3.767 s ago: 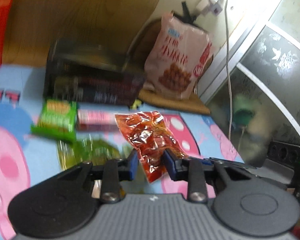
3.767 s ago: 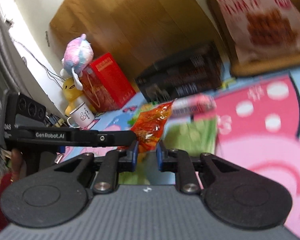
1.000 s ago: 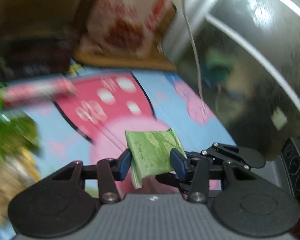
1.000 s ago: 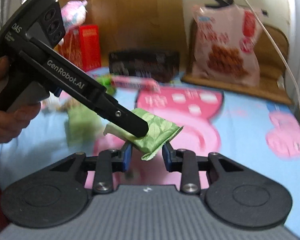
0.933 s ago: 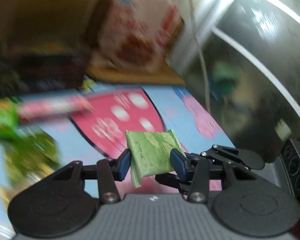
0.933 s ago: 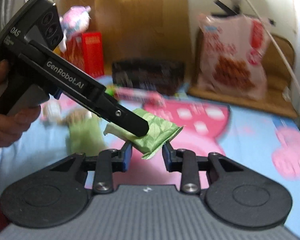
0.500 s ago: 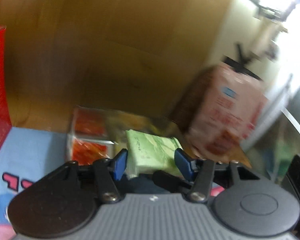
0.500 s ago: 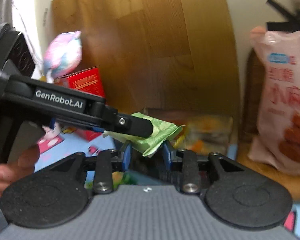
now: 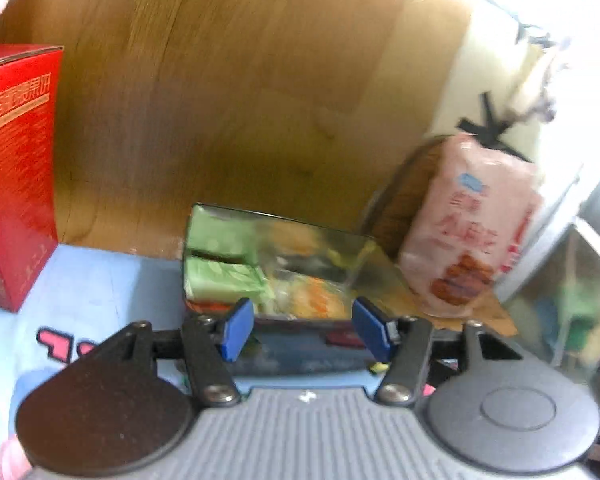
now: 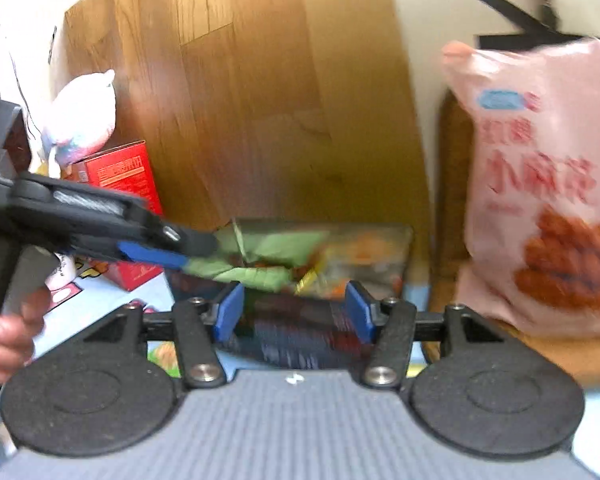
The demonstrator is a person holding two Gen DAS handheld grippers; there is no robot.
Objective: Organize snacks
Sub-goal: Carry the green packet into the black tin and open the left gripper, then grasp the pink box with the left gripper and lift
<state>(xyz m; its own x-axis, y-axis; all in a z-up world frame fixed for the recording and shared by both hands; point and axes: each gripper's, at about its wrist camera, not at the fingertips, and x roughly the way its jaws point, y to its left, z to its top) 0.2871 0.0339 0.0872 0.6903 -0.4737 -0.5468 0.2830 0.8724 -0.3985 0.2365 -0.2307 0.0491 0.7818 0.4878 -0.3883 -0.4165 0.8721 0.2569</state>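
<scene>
Wood panelling backs the snack box [image 9: 284,354]; both hand-held grippers [image 9: 303,330] [image 10: 292,312] are opening, empty.

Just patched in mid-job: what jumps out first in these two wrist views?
The open snack box sits dead ahead against the wooden panel, a green packet lying in its left end among orange wrappers. Both grippers, left and right, hang at its near edge, jaws opening with nothing between them. A big pink snack bag stands to its right.
</scene>
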